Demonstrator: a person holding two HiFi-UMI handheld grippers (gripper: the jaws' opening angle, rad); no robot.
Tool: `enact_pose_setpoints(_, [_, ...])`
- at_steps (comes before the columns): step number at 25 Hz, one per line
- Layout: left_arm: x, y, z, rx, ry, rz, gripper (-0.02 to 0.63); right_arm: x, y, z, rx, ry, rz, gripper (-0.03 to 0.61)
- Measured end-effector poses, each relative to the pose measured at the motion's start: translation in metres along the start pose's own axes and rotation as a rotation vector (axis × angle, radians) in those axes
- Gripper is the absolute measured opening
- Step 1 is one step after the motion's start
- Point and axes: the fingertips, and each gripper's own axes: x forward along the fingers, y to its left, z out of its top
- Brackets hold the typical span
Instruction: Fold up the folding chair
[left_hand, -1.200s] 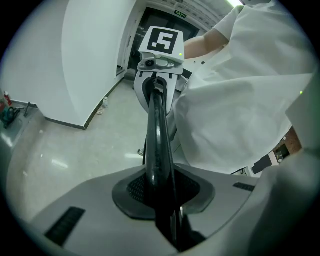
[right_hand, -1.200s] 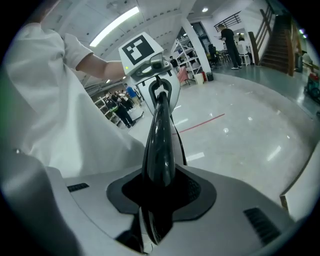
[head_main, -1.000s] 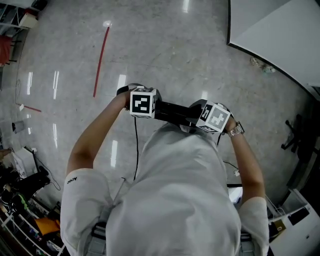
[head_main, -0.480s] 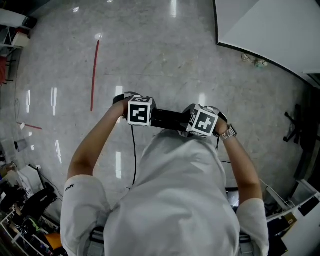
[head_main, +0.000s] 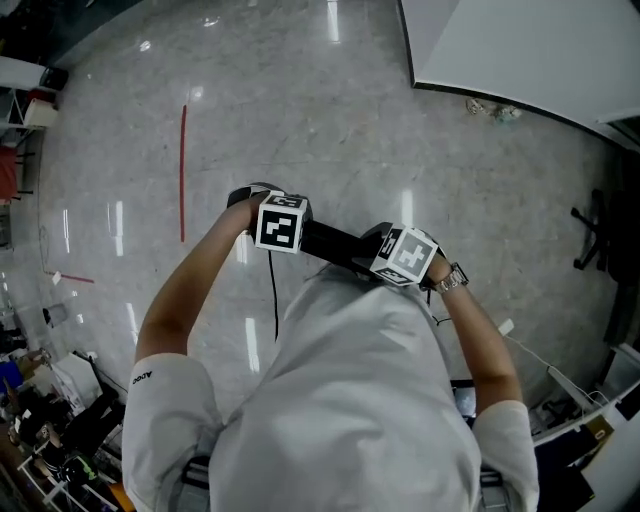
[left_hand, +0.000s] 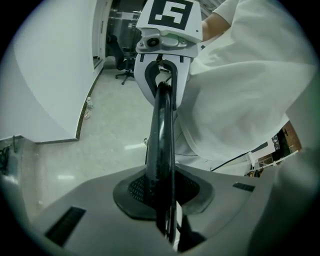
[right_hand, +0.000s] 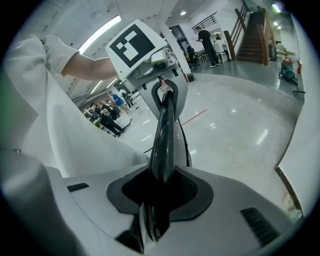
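Looking down from the head camera, I see a shiny grey floor (head_main: 330, 110) with a thin red line (head_main: 182, 170) on it far to the left. Next comes the left gripper (left_hand: 161, 192). Its fingers (left_hand: 136, 190) are pinching a thin black bar of the folding chair (head_main: 335, 243). A black cable (head_main: 273, 290) hangs down from this gripper.

The bar runs across in front of the person's white shirt (head_main: 360, 400), from one gripper to the other. It sits a little lower in the picture on the right. That bar is all I can see of the chair. The rest is hidden under the person's body.

At the right end, the right gripper (right_hand: 159, 200) pinches the same bar, with its fingers (right_hand: 187, 192) pressing on both sides of it. The two grippers point at each other along the bar, and each gripper's own camera shows the other gripper at the far end.

A wristwatch (head_main: 452, 279) sits on the right wrist. Farther right, a white wall (head_main: 520, 50) with a dark bottom edge meets the floor. A black wheeled stand (head_main: 590, 235) is near the right edge. In the right gripper view, a group of people (right_hand: 107, 117) stands far off across the hall.
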Motion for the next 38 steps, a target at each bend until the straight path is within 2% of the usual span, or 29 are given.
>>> enact_pose_setpoints(8, [0.008, 0.026, 0.093, 0.067, 0.082, -0.024, 0.077, -0.06, -0.016, -0.072, 0.084, -0.118, -0.051, 0.092])
enact_pose_setpoints(13, [0.015, 0.031, 0.137, 0.131, 0.138, -0.043, 0.077, -0.083, -0.013, -0.107, 0.129, -0.195, -0.078, 0.092])
enact_pose_setpoints(21, [0.031, 0.047, 0.201, 0.212, 0.2, -0.053, 0.075, -0.115, -0.02, -0.163, 0.172, -0.219, -0.132, 0.091])
enact_pose_setpoints(24, [0.029, 0.06, 0.218, 0.253, 0.204, -0.031, 0.075, -0.13, -0.028, -0.172, 0.185, -0.246, -0.171, 0.091])
enact_pose_setpoints(31, [0.014, 0.081, 0.245, 0.28, 0.176, -0.018, 0.075, -0.166, -0.042, -0.175, 0.194, -0.267, -0.215, 0.091])
enact_pose_setpoints(35, [0.014, 0.1, 0.251, 0.328, 0.154, 0.003, 0.074, -0.174, -0.054, -0.175, 0.186, -0.272, -0.224, 0.097])
enact_pose_setpoints(38, [0.012, 0.119, 0.251, 0.333, 0.135, 0.011, 0.075, -0.18, -0.072, -0.17, 0.18, -0.25, -0.26, 0.1])
